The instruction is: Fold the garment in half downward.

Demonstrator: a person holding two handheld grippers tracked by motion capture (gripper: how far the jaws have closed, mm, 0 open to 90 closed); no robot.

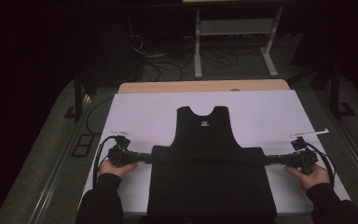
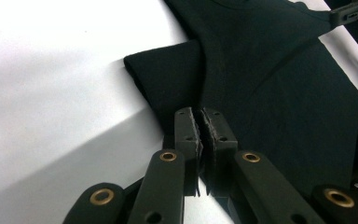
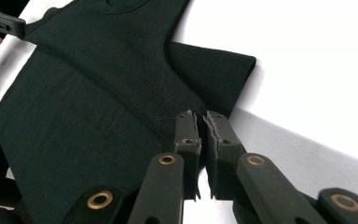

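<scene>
White sheeting covers the table, and at its left and right edges the left gripper and the right gripper point inward at each other, each pinched tight on a side of the black shirt. From either set of jaws the cloth runs straight across to the other along a taut fold line parallel to the near edge, with the collar toward the far edge and the hem hanging over the near one. Both hands sit equally close, so I judge the coming fold needs them moving together.
</scene>
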